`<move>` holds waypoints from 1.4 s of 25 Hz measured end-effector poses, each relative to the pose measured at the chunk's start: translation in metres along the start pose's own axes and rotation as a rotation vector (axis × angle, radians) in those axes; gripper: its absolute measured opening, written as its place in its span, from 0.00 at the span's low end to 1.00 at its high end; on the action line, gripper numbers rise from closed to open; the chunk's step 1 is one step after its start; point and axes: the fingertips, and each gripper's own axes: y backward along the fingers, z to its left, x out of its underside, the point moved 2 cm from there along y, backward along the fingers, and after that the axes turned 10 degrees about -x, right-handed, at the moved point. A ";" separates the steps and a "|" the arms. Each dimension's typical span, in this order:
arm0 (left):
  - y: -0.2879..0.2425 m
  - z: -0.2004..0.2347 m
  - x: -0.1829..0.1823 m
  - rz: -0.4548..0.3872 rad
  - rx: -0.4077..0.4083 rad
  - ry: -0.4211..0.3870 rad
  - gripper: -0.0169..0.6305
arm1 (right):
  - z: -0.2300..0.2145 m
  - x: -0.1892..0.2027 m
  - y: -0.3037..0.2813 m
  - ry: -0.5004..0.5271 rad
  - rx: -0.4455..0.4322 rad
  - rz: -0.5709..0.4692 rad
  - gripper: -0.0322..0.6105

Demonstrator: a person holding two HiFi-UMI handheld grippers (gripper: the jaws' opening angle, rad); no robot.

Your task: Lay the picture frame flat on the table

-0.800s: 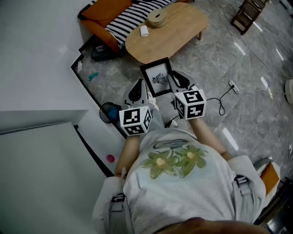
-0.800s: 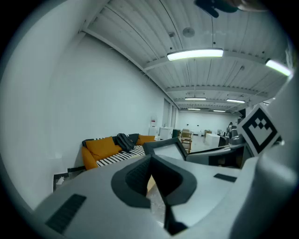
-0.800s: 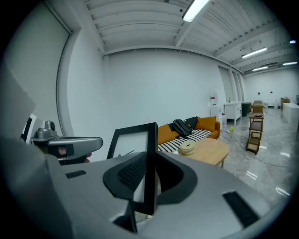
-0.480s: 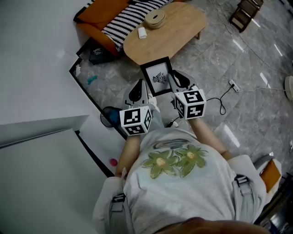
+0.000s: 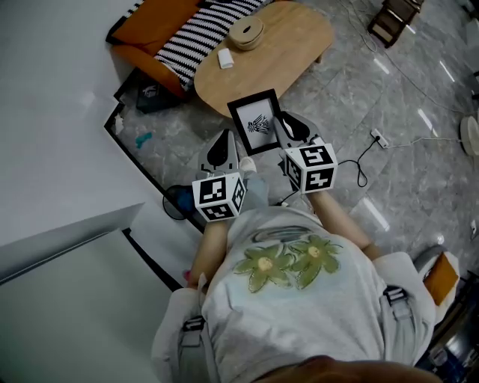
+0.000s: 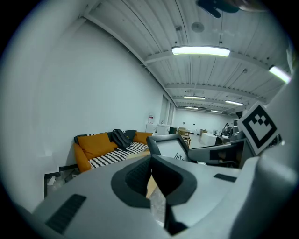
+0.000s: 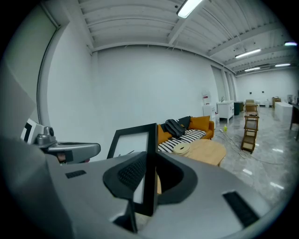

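The black picture frame [image 5: 257, 122] with a white print stands upright in the air, just before the near edge of the oval wooden table [image 5: 299, 41]. My right gripper [image 5: 283, 129] is shut on the frame's right edge; in the right gripper view the dark edge [image 7: 149, 163] runs between the jaws. My left gripper [image 5: 224, 146] hangs just left of the frame, apart from it, shut with nothing in it [image 6: 152, 175]. The left gripper view shows the frame [image 6: 170, 145] beyond its jaws to the right.
On the table lie a round wooden reel [image 5: 246, 31] and a small white object [image 5: 224, 58]. An orange sofa [image 5: 161, 19] with a striped blanket stands behind it. A power strip with cable [image 5: 378, 138] lies on the floor at right. A white wall fills the left.
The frame and both grippers have come nearer to the table; the frame's top now overlaps the table's near edge. The hold on the frame is unchanged.
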 end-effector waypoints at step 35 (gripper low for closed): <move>-0.183 0.096 -0.045 0.089 0.141 -0.014 0.05 | -0.052 -0.045 -0.162 -0.107 0.162 0.056 0.16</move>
